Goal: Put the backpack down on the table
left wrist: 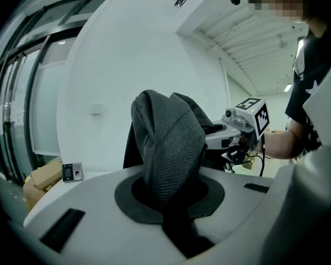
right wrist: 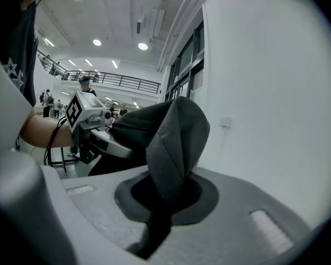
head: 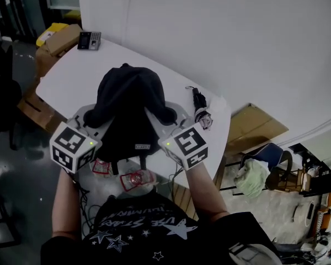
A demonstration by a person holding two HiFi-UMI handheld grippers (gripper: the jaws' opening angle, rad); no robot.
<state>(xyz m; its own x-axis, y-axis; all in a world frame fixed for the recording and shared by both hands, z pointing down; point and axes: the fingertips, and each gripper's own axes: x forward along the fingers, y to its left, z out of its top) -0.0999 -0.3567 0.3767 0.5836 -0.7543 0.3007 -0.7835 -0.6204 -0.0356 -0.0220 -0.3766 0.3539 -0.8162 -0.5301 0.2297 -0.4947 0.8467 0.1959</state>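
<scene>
Backpack [head: 129,101] was black with a fine mesh weave. Surface [head: 71,76] was white. Left hand-held gripper [left wrist: 171,195] and right hand-held gripper [right wrist: 164,195] were pale grey with black-and-white square patterns. Shirt [head: 149,231] was black with white stars. Cardboard box [head: 63,40] was brown.

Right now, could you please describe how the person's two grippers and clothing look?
Both the left gripper and right gripper have light-grey shells with dark recesses around the jaws. Each carries a white cube printed with black square markers. Black cables trail from them. The person wears a black short-sleeved T-shirt with white stars.
</scene>
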